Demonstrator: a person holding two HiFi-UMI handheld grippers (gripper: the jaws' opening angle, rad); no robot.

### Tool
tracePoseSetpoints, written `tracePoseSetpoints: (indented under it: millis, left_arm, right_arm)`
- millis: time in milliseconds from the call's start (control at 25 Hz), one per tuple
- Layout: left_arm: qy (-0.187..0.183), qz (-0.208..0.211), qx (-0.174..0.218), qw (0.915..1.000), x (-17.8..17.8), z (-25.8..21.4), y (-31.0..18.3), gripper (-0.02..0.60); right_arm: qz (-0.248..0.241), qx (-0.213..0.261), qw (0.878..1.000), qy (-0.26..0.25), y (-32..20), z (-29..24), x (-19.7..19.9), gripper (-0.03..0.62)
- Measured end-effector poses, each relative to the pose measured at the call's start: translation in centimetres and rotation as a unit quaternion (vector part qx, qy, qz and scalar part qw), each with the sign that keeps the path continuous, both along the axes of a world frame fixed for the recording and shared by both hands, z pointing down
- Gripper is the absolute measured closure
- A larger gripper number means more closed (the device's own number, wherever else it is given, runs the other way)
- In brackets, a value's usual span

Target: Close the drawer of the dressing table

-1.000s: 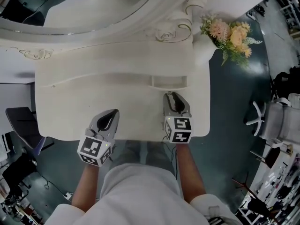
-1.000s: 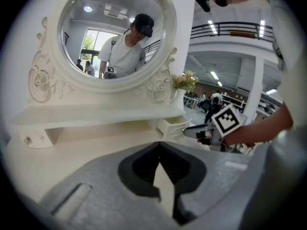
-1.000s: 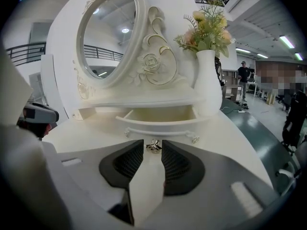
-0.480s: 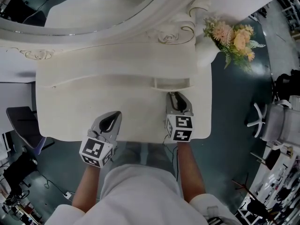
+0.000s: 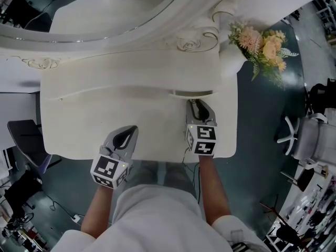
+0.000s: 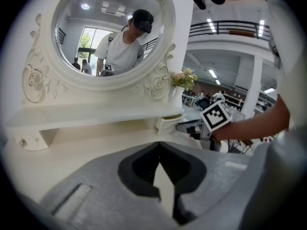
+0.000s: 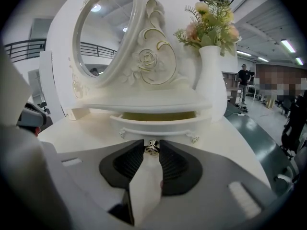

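Fingers (image 7: 175, 164) of right gripper (image 7: 152, 146) pinching drawer (image 7: 158, 124) knob (image 7: 152, 149), left gripper (image 6: 159, 147) fingers (image 6: 144, 169) together, apparently empty

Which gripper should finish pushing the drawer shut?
Right gripper: shut on the knob of the drawer, which is barely open. Left gripper is shut, empty, well aside of it.

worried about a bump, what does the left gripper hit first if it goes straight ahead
The left gripper would likely meet the front edge of the raised shelf under the mirror, just left of the drawer. Only tabletop lies between, though depth is hard to judge.
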State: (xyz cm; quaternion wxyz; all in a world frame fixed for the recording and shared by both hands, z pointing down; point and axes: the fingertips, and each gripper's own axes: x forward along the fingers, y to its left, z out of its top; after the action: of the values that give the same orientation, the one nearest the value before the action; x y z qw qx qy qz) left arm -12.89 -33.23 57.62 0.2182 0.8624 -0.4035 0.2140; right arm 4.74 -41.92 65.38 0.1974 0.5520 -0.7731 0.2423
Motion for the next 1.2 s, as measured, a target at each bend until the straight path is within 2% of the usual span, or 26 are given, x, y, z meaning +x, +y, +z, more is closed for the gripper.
tracePoseSetpoints:
  millis: [600,1200]
  left_arm:
    - [-0.007,-0.016,0.000,0.9999,-0.9,-0.1,-0.4,0.581]
    - [-0.008,-0.024,0.006,0.9997,-1.5,-0.7,0.5,0.581]
  right_arm:
    - [-0.007,0.017,1.000,-0.006,-3.7,-0.2,-0.3,0.494]
    - [-0.010,0.011,1.000,-0.005,-2.7,-0.2,-0.4,0.493]
